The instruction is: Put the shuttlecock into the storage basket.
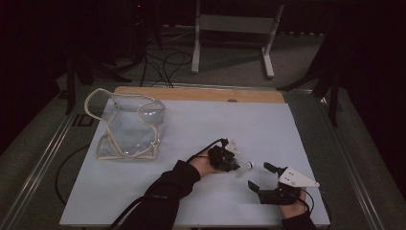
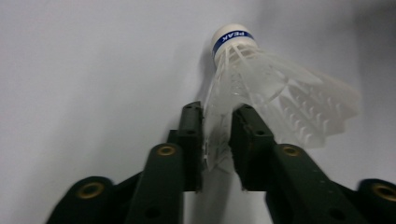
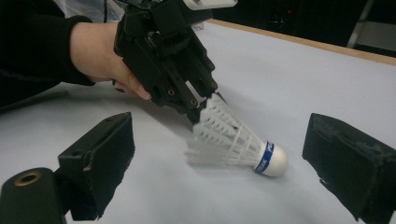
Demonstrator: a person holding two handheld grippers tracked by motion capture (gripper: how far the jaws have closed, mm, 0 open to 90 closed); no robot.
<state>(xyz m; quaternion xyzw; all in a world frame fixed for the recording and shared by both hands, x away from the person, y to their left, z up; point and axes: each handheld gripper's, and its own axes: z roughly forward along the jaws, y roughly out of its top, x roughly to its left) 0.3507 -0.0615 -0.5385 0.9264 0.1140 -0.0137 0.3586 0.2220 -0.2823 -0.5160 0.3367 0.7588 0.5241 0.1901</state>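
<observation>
Left tool [image 2: 217, 135] pinching shuttlecock [image 2: 261, 88] skirt

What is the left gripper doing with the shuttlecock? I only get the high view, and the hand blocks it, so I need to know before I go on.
Observer: The left gripper is closed on the skirt edge of the shuttlecock; its pads pinch the white plastic feathers.
Operator: Where does the cork point?
Observer: Away from the left gripper; the cork, with a blue band, touches the white table, as the right gripper view shows.
Operator: Is my right gripper touching it?
Observer: No. The right gripper stands open, its jaws wide on either side of the shuttlecock and apart from it.
Operator: Anything printed on it?
Observer: The blue band reads PEAK in the left gripper view.
</observation>
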